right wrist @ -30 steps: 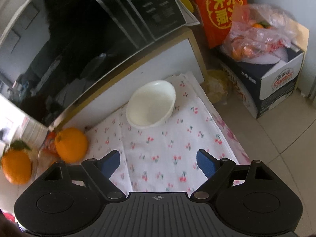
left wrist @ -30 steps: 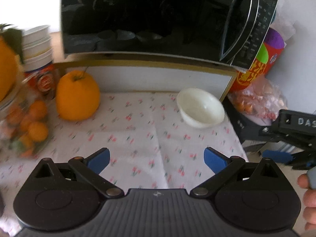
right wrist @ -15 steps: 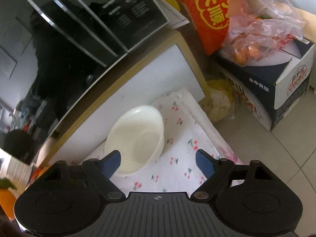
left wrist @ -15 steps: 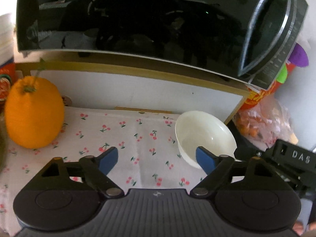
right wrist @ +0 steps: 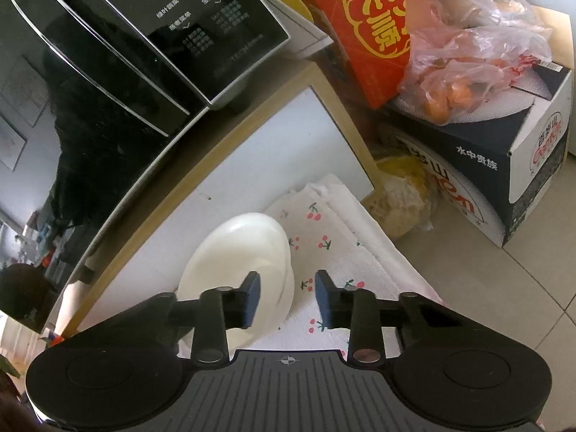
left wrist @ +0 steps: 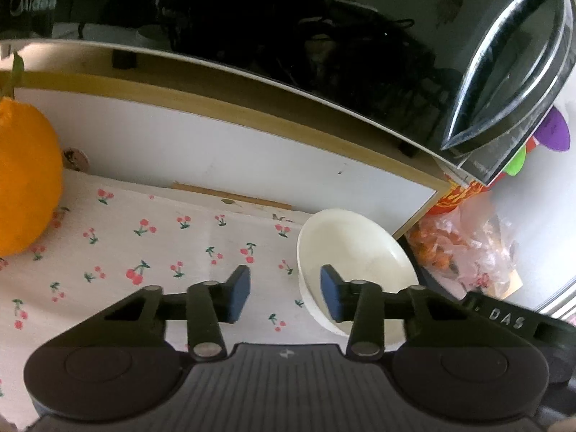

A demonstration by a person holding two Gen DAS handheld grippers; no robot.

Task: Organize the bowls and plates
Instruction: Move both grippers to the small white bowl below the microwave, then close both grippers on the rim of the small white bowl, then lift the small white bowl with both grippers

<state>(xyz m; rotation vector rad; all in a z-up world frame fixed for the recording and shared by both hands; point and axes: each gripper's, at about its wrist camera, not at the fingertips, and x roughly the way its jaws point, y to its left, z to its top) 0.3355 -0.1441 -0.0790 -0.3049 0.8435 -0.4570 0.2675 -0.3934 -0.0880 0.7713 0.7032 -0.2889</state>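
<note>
A white bowl [left wrist: 354,248] sits on the cherry-print cloth [left wrist: 162,244] at its right end, below the microwave shelf. My left gripper [left wrist: 285,297] straddles the bowl's left rim, one pad inside the bowl and one outside on the cloth, jaws half closed with a gap. The bowl also shows in the right wrist view [right wrist: 239,252]. My right gripper [right wrist: 287,297] straddles its right rim the same way, left pad inside, right pad over the cloth, jaws narrowed but not touching. The right gripper's body shows in the left wrist view [left wrist: 511,318].
A black microwave [left wrist: 288,36] overhangs on a white shelf [left wrist: 216,144]. A large orange [left wrist: 25,180] stands at the cloth's left. A red box [right wrist: 374,25], a bag of oranges [right wrist: 468,57] and a dark carton [right wrist: 504,165] crowd the right on the tiled floor.
Both grippers moved forward onto the bowl and their jaws narrowed from wide open to a small gap around its opposite rims.
</note>
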